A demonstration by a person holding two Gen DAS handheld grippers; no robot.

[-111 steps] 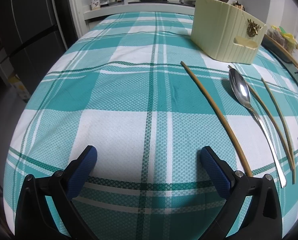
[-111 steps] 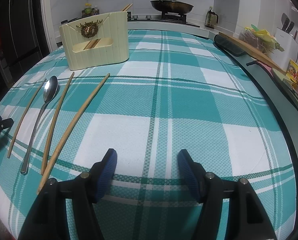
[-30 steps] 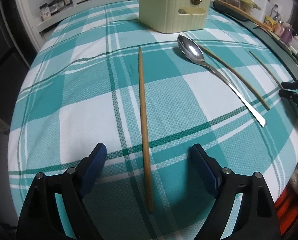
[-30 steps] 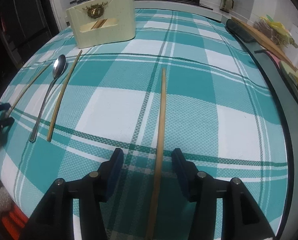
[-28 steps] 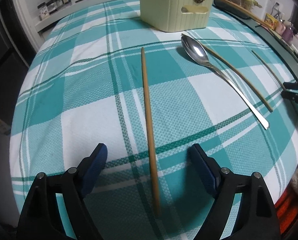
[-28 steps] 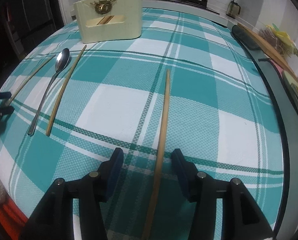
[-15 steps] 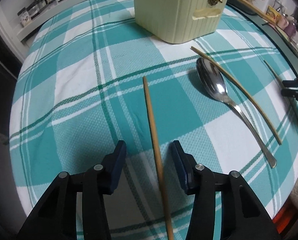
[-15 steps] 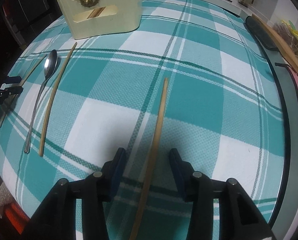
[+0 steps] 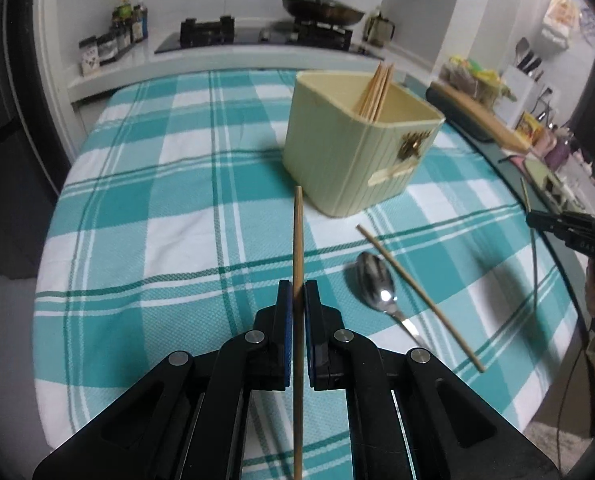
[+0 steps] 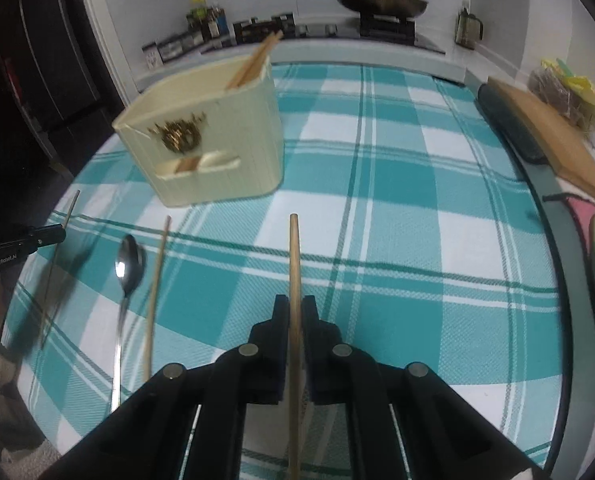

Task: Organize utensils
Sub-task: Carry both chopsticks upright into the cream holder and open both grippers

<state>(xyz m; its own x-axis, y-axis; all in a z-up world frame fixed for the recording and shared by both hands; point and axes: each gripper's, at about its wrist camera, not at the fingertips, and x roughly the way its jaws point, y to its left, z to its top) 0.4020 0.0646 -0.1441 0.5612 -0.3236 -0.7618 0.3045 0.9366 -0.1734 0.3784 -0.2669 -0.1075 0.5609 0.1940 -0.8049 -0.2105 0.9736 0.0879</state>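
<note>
My left gripper (image 9: 297, 286) has its jaws closing tight on a wooden chopstick (image 9: 297, 232), the blue pads (image 9: 283, 312) pressing both sides, and holds it off the cloth. My right gripper (image 10: 294, 300) is shut the same way on a second chopstick (image 10: 293, 256), also lifted. Ahead stands the cream utensil holder (image 9: 357, 156) with several chopsticks (image 9: 373, 92) in it; the right wrist view shows the holder (image 10: 209, 148) at upper left. A steel spoon (image 9: 373, 276) and one loose chopstick (image 9: 417, 296) lie on the checked tablecloth (image 9: 177, 216).
At the back is a stove with a pan (image 9: 321, 4) and spice jars (image 9: 113, 40). A wooden board (image 10: 553, 136) lies along the right table edge. A dark cabinet (image 9: 9, 120) stands at the left. The other gripper shows at each view's side edge.
Both grippers went from open around a lying chopstick to shut on it. Both have risen, lifting the chopsticks off the cloth, and the holder has come closer in both views.
</note>
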